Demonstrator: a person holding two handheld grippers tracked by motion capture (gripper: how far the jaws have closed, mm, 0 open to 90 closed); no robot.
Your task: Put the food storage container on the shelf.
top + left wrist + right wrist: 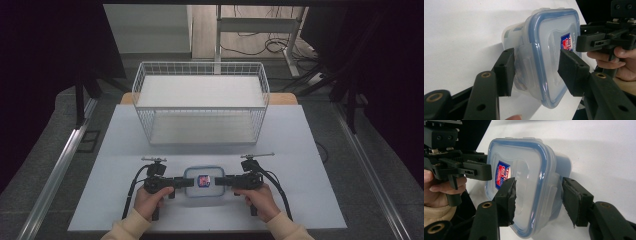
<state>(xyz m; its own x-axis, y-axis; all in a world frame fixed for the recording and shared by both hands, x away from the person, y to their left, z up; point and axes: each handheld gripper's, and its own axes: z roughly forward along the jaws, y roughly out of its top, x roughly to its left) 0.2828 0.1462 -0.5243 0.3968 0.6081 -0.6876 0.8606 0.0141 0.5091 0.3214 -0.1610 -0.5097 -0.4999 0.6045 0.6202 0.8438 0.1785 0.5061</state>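
White table [310, 150], grey floor [50, 150], dark curtains [45, 45]

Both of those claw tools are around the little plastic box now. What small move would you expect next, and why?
Probably a small, level lift. The left gripper is clamped on one end of the lidded container, and the right gripper brackets the opposite end, its pads at the side latch. The container sits on the table, with the white wire basket just behind it, a likely destination.
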